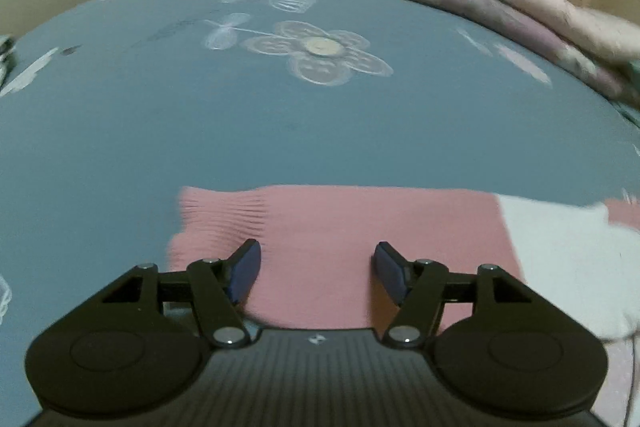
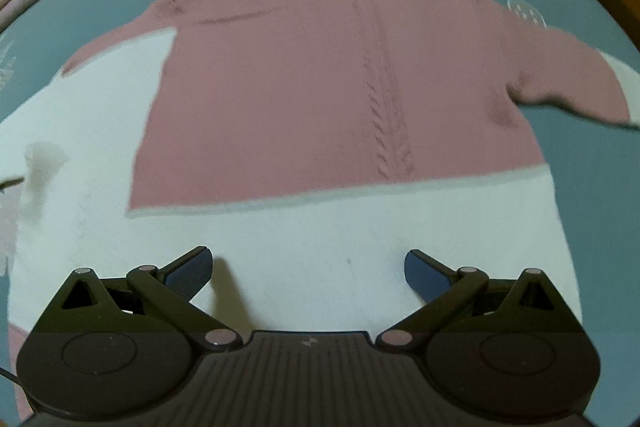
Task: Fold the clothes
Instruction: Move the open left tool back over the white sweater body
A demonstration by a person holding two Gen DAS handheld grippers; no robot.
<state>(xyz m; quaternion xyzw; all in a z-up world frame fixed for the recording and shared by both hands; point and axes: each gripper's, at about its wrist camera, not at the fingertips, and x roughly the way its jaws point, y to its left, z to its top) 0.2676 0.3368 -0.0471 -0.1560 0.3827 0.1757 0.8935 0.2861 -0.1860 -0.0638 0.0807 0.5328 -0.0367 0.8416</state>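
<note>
Sweater [image 2: 340,87], pink and white, lies flat on bedsheet [image 1: 280,131] beneath left gripper [image 1: 316,267] and right gripper [image 2: 308,267], fingers parted, empty

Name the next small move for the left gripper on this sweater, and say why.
Probably lower the left gripper and close it on the pink sleeve: its jaws stand open over the cloth, gripping nothing, and the sweater lies flat.

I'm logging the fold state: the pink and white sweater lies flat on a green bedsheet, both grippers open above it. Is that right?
Not quite: the bedsheet is grey-blue with a flower print, not green, as the left wrist view shows. The rest holds: the sweater lies flat, and the left gripper and right gripper are open above it.
</note>
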